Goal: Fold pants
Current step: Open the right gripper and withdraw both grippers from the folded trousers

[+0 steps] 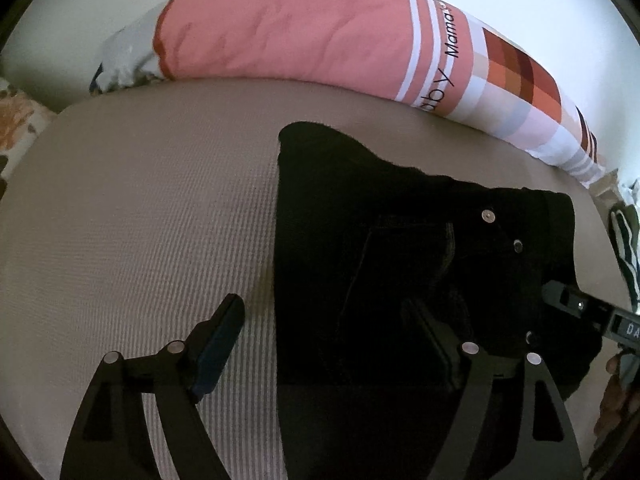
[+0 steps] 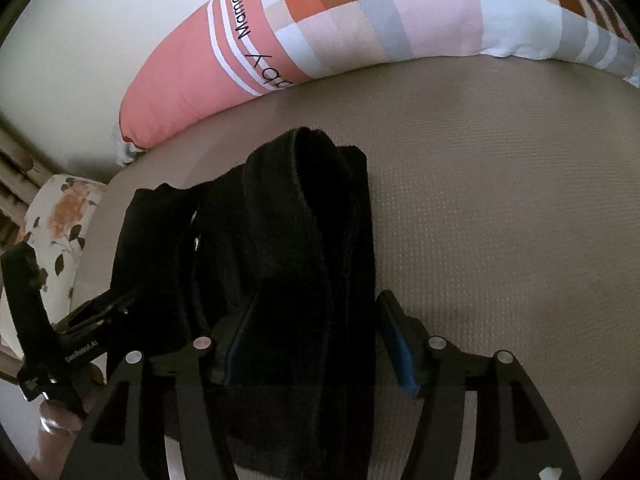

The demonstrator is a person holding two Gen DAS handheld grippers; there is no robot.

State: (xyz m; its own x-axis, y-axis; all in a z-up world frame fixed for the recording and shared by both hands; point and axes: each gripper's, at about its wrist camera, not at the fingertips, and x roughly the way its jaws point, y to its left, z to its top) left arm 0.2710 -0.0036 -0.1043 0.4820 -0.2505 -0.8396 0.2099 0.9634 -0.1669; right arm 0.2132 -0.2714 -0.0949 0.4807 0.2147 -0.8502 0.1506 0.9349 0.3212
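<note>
Black pants [image 1: 420, 240] lie folded in a compact stack on a taupe bed cover [image 1: 140, 220]; metal rivets show on the top layer. My left gripper [image 1: 324, 312] is open, its jaws straddling the stack's left edge, one finger over the cover and one over the pants. In the right wrist view the pants [image 2: 288, 240] show a rolled fold ridge on top. My right gripper [image 2: 316, 320] is open, its jaws on either side of the stack's near right part. The right gripper's tip also shows in the left wrist view [image 1: 576, 304].
A long pink and checked bolster pillow [image 1: 320, 40] lies along the back of the bed against a white wall. A floral pillow [image 2: 60, 216] sits at the left. Striped fabric [image 1: 628, 248] lies at the right edge.
</note>
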